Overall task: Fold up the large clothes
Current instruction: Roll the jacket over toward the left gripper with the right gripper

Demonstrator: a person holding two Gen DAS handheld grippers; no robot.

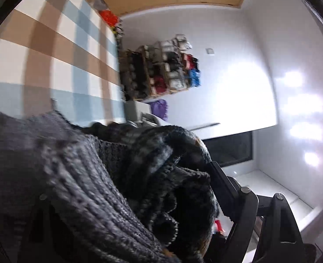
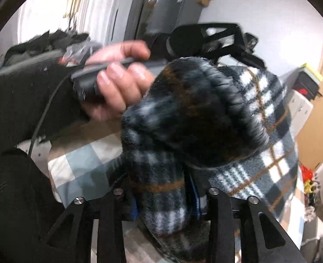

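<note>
A large dark plaid fleece garment (image 2: 205,118) with a ribbed knit hem (image 1: 78,188) hangs bunched between both grippers, lifted off the checked surface. My right gripper (image 2: 168,199) is shut on a fold of it, the cloth filling the gap between its fingers. My left gripper (image 1: 183,188) is shut on another bunch of it; only its right finger (image 1: 222,182) shows, the cloth hides the left one. In the right wrist view the left gripper (image 2: 207,41) and the hand holding it (image 2: 119,81) are just behind the garment.
A brown, blue and white checked cloth (image 1: 51,50) covers the work surface, also seen below the garment (image 2: 82,166). Shelves of folded items (image 1: 161,72) stand by a white wall. Cardboard boxes (image 2: 314,129) and clutter stand at the right.
</note>
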